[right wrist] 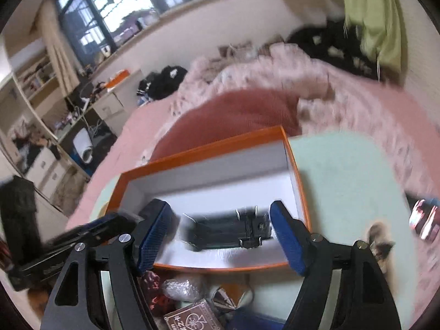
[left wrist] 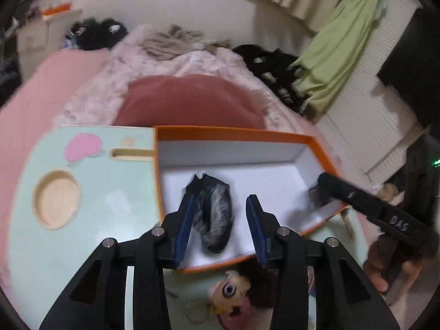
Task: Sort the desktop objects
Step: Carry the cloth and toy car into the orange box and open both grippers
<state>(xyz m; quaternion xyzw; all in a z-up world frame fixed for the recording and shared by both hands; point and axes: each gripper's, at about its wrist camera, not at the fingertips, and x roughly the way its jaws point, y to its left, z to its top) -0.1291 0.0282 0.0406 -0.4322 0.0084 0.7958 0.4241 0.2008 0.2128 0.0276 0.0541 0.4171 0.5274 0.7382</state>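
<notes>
An orange box (left wrist: 233,132) with a white inside lies on a mint-green lap table (left wrist: 115,192). A black plastic-wrapped bundle (left wrist: 217,209) lies on the box floor. My left gripper (left wrist: 221,222) hangs over it, open; the left pad is close beside the bundle and the right pad stands apart from it. In the right wrist view the same box (right wrist: 206,148) holds a blurred black object with metal clasps (right wrist: 228,231). My right gripper (right wrist: 220,233) straddles that object, open, with gaps at both pads. The right gripper (left wrist: 385,211) reaches into the box from the right, and a hand (left wrist: 385,266) holds it.
A doll keychain (left wrist: 231,294) lies on the table before the box. A clear-wrapped lump (right wrist: 181,286), a card box (right wrist: 192,319) and a furry charm (right wrist: 379,242) lie nearby. The table has a round recess (left wrist: 56,199) and stands on a pink bed (left wrist: 41,88) strewn with clothes.
</notes>
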